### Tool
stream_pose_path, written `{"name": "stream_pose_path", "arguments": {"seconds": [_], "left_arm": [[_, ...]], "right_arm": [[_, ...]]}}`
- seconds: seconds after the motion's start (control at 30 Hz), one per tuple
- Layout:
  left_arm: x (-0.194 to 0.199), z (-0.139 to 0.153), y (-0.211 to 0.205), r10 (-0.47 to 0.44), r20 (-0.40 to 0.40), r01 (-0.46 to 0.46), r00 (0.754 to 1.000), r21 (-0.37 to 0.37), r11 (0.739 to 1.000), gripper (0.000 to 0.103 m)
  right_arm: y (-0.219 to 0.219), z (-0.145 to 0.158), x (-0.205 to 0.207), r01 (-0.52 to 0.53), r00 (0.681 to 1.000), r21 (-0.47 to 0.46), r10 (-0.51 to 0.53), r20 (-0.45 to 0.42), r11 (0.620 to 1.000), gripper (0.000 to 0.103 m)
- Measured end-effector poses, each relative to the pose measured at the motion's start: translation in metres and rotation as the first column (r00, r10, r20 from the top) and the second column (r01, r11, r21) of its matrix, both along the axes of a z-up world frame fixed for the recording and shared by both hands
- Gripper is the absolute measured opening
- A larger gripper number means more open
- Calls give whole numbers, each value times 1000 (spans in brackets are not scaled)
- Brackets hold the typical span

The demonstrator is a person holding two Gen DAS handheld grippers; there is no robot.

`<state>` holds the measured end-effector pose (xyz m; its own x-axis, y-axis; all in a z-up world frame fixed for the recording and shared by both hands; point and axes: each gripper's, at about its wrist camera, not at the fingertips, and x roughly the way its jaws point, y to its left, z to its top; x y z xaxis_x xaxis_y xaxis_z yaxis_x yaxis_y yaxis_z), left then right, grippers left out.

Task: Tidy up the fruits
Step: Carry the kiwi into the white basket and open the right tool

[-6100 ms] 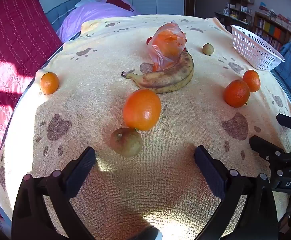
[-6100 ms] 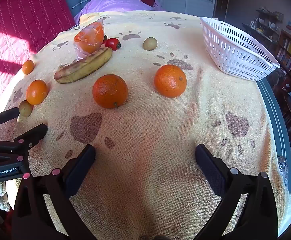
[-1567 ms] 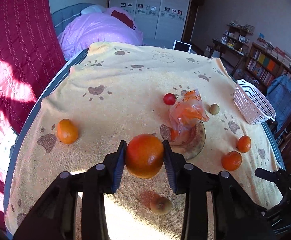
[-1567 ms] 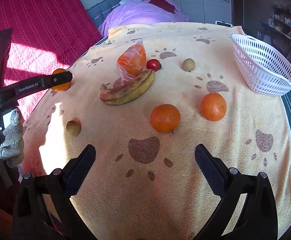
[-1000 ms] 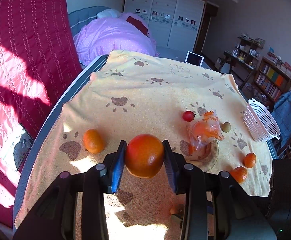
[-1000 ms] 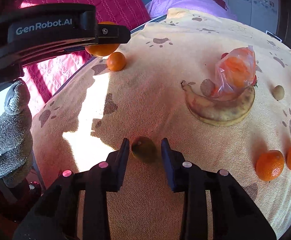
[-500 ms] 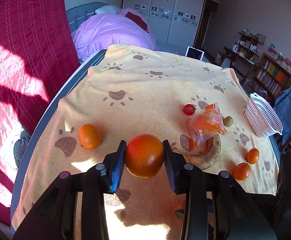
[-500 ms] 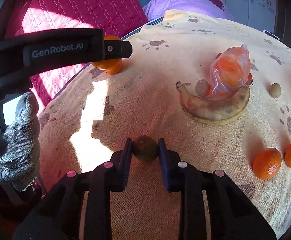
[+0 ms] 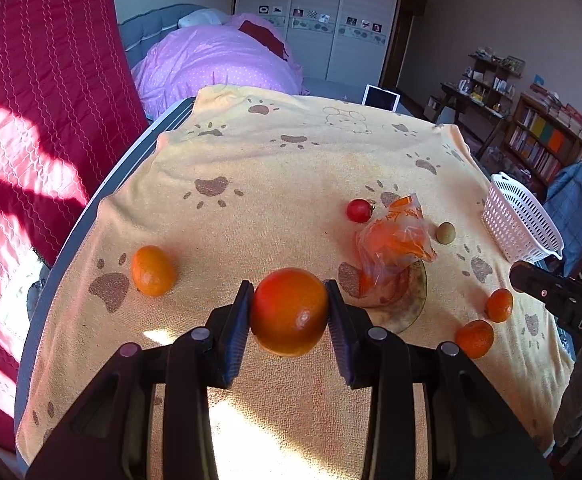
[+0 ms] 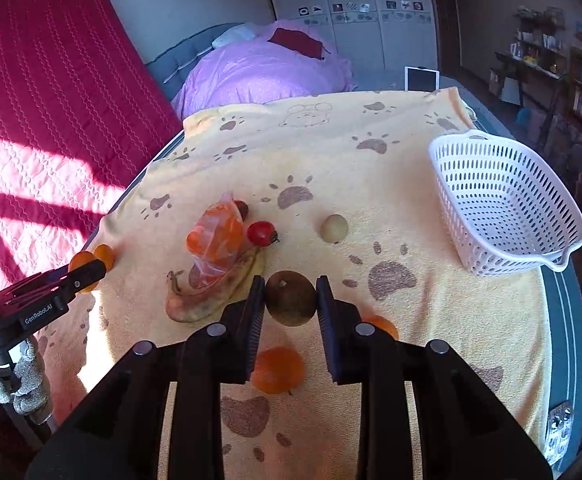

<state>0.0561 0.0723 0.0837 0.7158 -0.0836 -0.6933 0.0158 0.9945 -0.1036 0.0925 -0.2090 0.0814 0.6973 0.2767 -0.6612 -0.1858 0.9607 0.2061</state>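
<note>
towel (image 10: 431, 320): nubby terry cloth | basket (image 10: 503, 208): perforated white plastic

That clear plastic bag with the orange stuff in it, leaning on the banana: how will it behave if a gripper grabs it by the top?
The plastic bag looks thin and crumpled, so it will probably deform rather than lift stiffly. Its contents sit low, so they would likely sag and swing. It leans on the banana beside the tomato, so pulling it may nudge both.
</note>
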Motion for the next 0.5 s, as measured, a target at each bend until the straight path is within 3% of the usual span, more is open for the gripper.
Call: {"name": "stream_pose_path", "arguments": {"seconds": [0.23, 0.5], "left_arm": [[2, 6, -20, -27, 9, 27, 1000, 21, 999, 37], [7, 9, -44, -53, 6, 53, 999, 46, 998, 37]], "right_arm": [[-72, 4, 23, 192, 981, 38, -192, 2, 981, 27], [-127, 1, 53, 313, 949, 15, -314, 11, 949, 27]]}}
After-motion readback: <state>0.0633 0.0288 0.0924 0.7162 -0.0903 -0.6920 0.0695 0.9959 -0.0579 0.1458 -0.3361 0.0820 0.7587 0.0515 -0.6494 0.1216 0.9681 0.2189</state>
